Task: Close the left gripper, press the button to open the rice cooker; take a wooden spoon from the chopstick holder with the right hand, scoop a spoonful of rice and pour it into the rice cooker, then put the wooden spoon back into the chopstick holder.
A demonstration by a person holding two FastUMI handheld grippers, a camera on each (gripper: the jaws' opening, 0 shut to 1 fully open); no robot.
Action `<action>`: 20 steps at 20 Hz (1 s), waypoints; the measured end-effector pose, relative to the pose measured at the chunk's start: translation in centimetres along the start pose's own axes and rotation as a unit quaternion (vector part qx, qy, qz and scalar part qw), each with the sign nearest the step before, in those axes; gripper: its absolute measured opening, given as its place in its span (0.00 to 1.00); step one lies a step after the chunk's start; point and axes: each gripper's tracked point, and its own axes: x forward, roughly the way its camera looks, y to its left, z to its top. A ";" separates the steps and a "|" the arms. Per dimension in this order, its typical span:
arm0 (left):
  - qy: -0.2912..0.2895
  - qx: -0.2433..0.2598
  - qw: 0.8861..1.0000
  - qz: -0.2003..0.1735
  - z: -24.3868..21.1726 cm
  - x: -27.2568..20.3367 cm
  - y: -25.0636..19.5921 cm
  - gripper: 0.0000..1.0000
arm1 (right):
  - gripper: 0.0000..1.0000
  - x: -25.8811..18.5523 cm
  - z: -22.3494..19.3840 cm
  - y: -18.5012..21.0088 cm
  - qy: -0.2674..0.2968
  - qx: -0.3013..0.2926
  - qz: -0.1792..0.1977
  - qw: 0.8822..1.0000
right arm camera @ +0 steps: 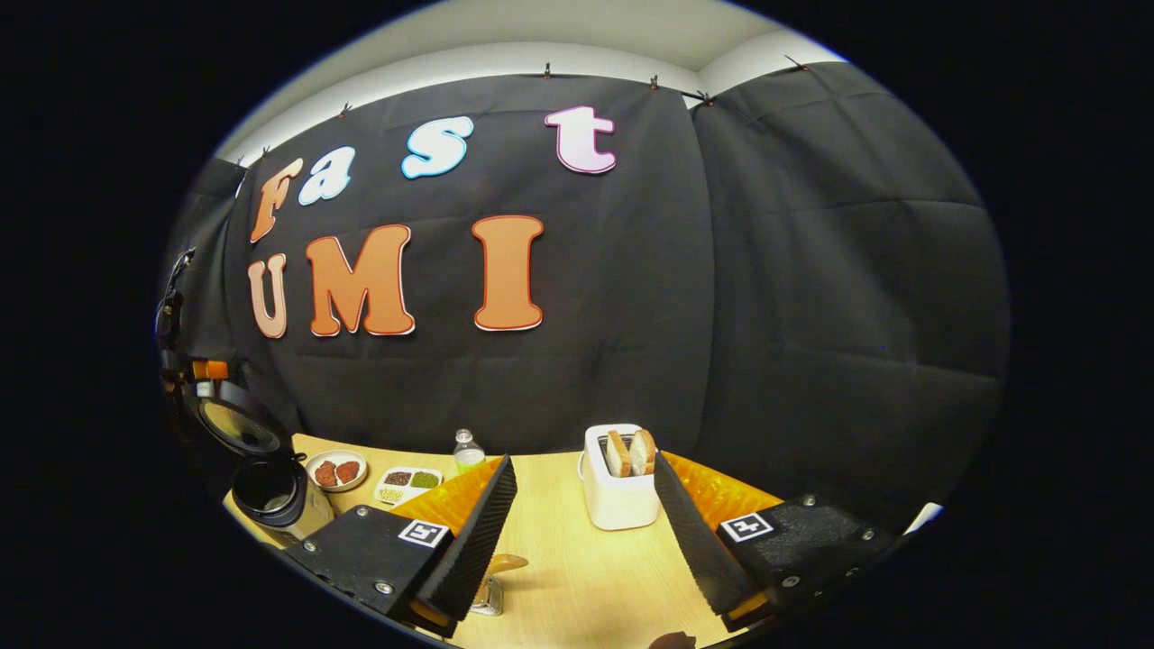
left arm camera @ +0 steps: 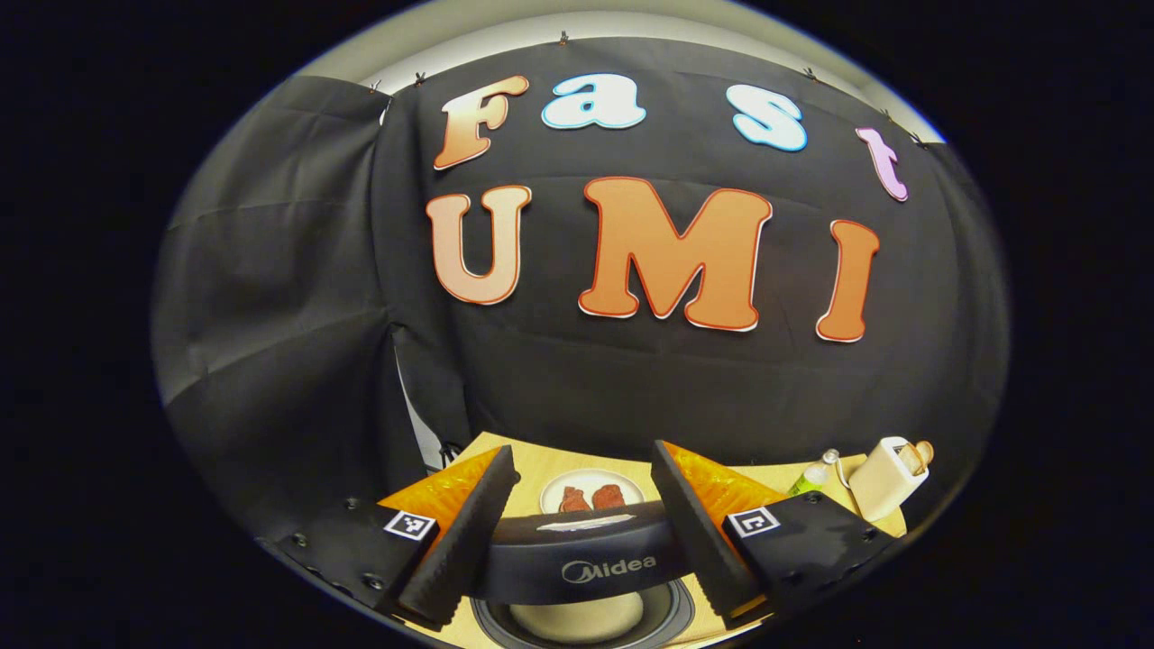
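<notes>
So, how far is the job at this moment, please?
Done: the rice cooker stands with its lid up. In hand: nothing; the right gripper is open above the table, and the left gripper is open over the cooker. Left: taking the wooden spoon, scooping, pouring, returning it.

rice cooker [right arm camera: 275,494] — black lid | toaster [right arm camera: 619,491] — white | table [right arm camera: 577,577] — pale wood

In the left gripper view the cooker's [left arm camera: 586,577] raised lid hides the plate's [left arm camera: 591,489] near rim while the bottom edge cuts its pot, and in the right gripper view the holder [right arm camera: 488,595] sits half behind a finger [right arm camera: 469,541], its spoon [right arm camera: 505,564] mostly hidden.
</notes>
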 end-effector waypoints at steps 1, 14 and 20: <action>0.007 -0.002 1.000 -0.003 -1.1 -0.7 0.0 1.00 | 0.94 0.1 0.0 0.5 0.000 -0.001 0.005 1.000; 0.012 0.018 1.000 0.015 -13.7 -3.8 -0.4 0.99 | 0.94 0.5 -1.8 3.3 0.013 -0.003 0.047 0.999; -0.043 0.033 0.998 0.021 -15.7 -3.6 -0.4 1.00 | 0.94 0.3 -2.9 2.6 0.026 0.004 0.041 0.999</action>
